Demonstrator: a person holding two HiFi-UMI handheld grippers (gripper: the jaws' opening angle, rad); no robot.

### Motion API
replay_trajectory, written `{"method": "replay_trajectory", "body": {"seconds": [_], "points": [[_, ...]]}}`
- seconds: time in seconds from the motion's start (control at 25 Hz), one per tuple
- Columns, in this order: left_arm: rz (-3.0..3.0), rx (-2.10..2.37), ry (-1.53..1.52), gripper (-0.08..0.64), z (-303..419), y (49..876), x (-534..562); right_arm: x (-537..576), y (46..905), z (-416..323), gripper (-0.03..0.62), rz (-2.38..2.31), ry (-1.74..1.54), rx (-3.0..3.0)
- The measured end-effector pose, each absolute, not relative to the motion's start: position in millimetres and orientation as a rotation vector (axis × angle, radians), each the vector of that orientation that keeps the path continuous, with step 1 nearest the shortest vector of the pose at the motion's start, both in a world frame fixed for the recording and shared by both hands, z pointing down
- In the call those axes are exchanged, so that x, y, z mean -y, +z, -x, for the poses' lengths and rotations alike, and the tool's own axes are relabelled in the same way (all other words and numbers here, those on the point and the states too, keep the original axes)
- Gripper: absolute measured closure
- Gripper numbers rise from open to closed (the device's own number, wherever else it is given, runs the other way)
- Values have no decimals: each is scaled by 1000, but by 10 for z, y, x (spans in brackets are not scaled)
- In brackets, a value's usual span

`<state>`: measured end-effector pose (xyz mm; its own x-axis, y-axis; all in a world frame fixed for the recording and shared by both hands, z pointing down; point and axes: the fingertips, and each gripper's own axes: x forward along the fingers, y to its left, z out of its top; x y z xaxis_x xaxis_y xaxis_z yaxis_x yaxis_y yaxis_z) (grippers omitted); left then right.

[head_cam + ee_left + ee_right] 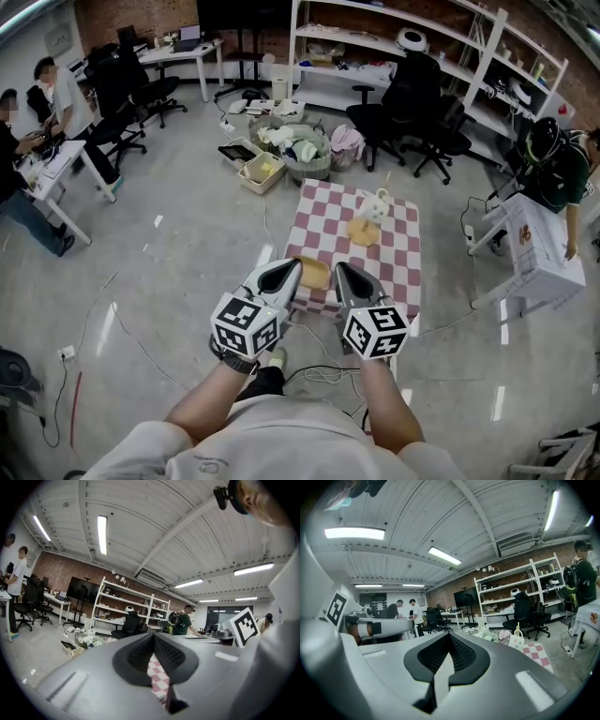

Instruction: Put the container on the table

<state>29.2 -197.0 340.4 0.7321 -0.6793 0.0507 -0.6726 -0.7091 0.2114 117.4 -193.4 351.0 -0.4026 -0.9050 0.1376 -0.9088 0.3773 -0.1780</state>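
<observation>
Container (pixel 315 273): tan, shallow, resting on the checked table (pixel 398 253) at its 6 o'clock edge, touched by neither claw. Left gripper (pixel 289 270) at its 9 o'clock and right gripper (pixel 345 277) at its 3 o'clock, each with jaws pressed together on nothing. Status, judged: placement looks done, with only drawing the grippers clear left, if this is the container meant.

- The left gripper (pixel 296 263) has a pointed grey shell, black ribbed pads inside its jaws, and a white cube (pixel 246 325) with black square markers.
- The right gripper (pixel 338 267) looks the same, with its own marker cube (pixel 375 330).
- A dark wristband (pixel 234 362) sits behind the left cube.
- The person wears a pale short-sleeved shirt (pixel 281 441).
</observation>
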Motion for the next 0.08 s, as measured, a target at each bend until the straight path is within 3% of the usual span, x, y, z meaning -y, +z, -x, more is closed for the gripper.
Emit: {"method": "replay_trajectory", "body": {"seconds": [0.08], "points": [[-2716, 1076, -46, 554, -302, 3419, 1998, 1961, 3527, -1183, 583, -1706, 354, 2593]]}}
